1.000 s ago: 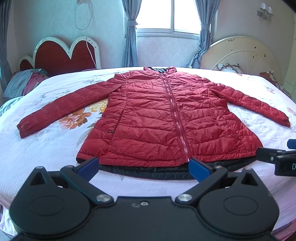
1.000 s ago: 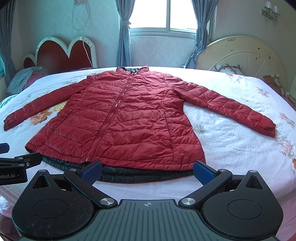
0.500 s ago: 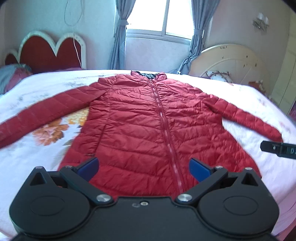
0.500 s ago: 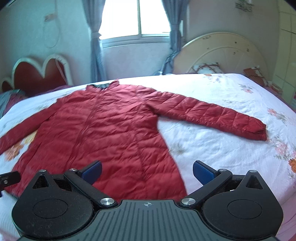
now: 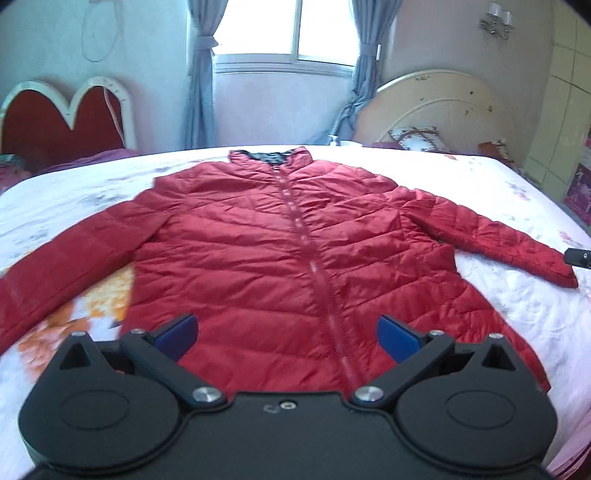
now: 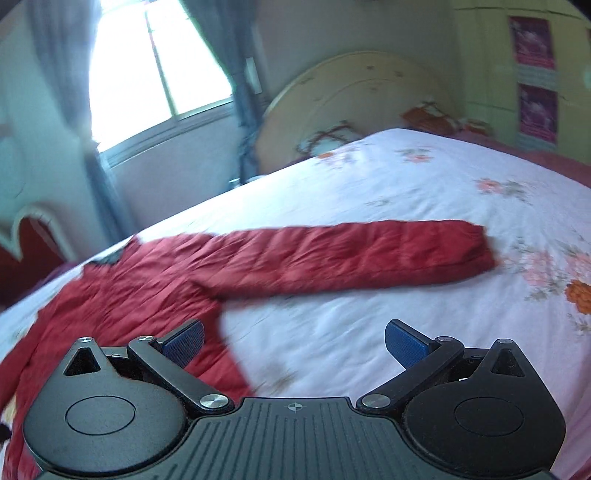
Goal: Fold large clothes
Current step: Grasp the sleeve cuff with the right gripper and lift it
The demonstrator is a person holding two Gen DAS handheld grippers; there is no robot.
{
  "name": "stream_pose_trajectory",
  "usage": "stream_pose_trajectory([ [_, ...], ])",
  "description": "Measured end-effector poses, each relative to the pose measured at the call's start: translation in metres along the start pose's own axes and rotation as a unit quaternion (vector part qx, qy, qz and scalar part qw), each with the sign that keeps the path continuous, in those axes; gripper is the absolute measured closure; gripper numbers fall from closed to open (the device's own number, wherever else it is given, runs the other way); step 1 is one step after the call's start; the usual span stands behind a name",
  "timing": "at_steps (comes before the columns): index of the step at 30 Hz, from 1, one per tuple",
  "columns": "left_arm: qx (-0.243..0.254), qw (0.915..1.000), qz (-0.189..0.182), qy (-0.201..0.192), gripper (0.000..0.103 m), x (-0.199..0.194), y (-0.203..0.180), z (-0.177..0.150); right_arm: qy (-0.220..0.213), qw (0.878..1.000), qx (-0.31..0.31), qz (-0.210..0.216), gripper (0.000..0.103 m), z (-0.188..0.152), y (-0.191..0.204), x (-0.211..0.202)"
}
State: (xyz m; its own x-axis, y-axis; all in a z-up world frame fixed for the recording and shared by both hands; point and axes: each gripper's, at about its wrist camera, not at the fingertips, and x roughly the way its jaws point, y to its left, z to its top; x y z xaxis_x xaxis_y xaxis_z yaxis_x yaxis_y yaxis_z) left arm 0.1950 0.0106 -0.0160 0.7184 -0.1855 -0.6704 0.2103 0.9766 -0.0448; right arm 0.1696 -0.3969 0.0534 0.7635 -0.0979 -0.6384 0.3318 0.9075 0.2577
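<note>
A long red quilted jacket lies flat and zipped on the bed, collar toward the window, both sleeves spread out. My left gripper is open and empty above the jacket's lower front, by the zipper. My right gripper is open and empty over the sheet just below the jacket's right sleeve, whose cuff lies to the right. The tip of the right gripper shows at the right edge of the left wrist view, near that cuff. The jacket's hem is hidden behind the grippers.
The bed has a white floral sheet. A red heart-shaped headboard stands at the back left and a cream round headboard at the back right. A curtained window is behind. Pillows lie at the far right.
Both grippers have moved forward over the jacket. The right gripper has swung right toward the right sleeve. Both stay open and the jacket has not moved.
</note>
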Motion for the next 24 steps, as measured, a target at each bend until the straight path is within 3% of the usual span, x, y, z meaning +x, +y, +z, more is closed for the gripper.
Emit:
stream_pose_trajectory([
  [6, -0.014, 0.9998, -0.009, 0.008, 0.000, 0.039, -0.013, 0.021, -0.003, 0.997, 0.068, -0.029, 0.001, 0.020, -0.057, 0.033],
  [11, -0.023, 0.9996, 0.016, -0.006, 0.000, 0.066, -0.027, 0.048, 0.004, 0.992, 0.124, -0.037, 0.001, 0.028, -0.097, 0.074],
  [14, -0.020, 0.9994, 0.029, -0.005, 0.000, 0.086, -0.039, 0.066, 0.014, 0.987, 0.160, -0.031, 0.042, 0.029, -0.116, 0.097],
  [20, 0.000, 0.9994, 0.029, 0.021, 0.000, 0.127, -0.068, 0.086, 0.035, 0.967, 0.252, -0.017, 0.042, 0.021, -0.154, 0.121],
  [24, 0.007, 0.9992, 0.027, 0.029, 0.000, 0.144, -0.079, 0.090, 0.006, 0.960, 0.280, -0.028, 0.042, 0.021, -0.172, 0.122],
])
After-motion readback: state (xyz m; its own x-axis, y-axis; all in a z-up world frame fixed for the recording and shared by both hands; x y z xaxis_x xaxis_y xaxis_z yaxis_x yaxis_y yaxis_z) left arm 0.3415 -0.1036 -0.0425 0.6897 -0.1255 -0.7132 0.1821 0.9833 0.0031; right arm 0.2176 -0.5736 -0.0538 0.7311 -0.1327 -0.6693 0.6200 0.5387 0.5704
